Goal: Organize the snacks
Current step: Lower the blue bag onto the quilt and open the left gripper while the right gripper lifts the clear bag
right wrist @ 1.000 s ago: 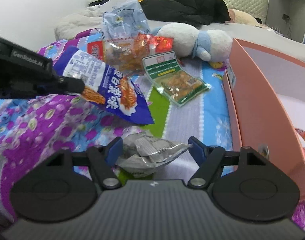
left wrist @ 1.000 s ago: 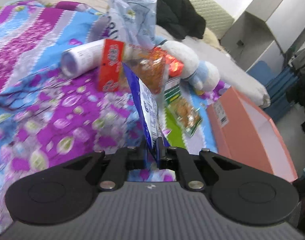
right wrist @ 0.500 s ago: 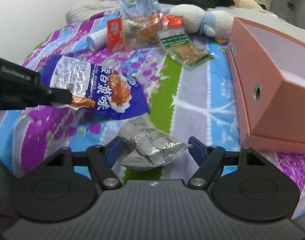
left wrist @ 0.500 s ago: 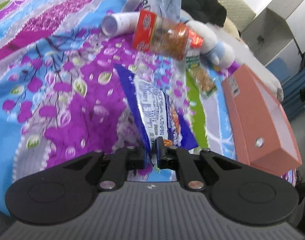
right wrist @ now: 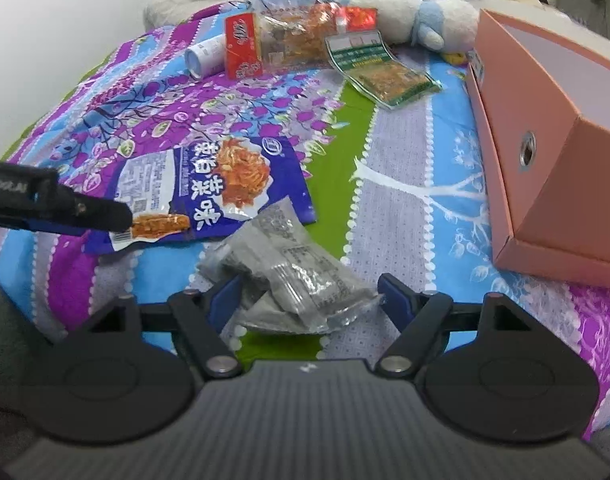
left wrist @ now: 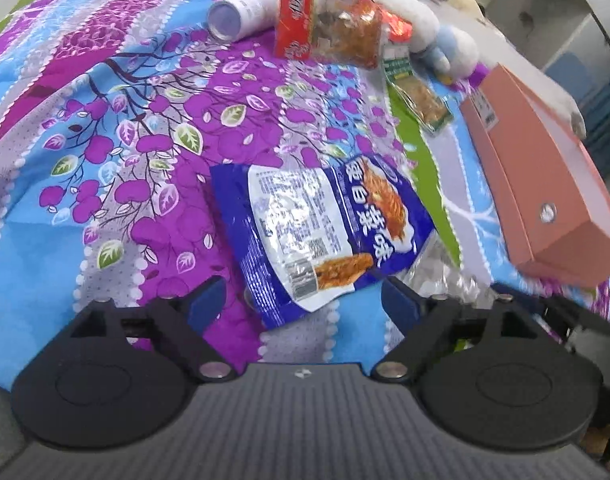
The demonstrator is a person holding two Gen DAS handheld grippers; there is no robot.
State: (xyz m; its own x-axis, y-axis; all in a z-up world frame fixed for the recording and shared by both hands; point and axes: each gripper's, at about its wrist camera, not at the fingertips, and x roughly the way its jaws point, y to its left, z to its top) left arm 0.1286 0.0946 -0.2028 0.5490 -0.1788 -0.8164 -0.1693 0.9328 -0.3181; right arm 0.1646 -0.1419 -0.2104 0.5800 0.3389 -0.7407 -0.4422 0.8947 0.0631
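— The left tool (left wrist: 305,300) is spreading its jaws; a second ago it pinched the blue snack bag (left wrist: 325,236), which now lies loose on the bedspread (left wrist: 105,160).
— And the right tool (right wrist: 307,294)?
— Released, straddling the silver packet (right wrist: 289,276) without pressing. Beyond are the red pack (right wrist: 289,40) and green pack (right wrist: 381,72); the pink box (right wrist: 545,184) sits well apart.

A purple, blue and green floral pattern is printed on the bedspread (left wrist: 153,152). The snack bag (left wrist: 325,224) is coloured dark blue and white; the box (right wrist: 545,128) is salmon pink.
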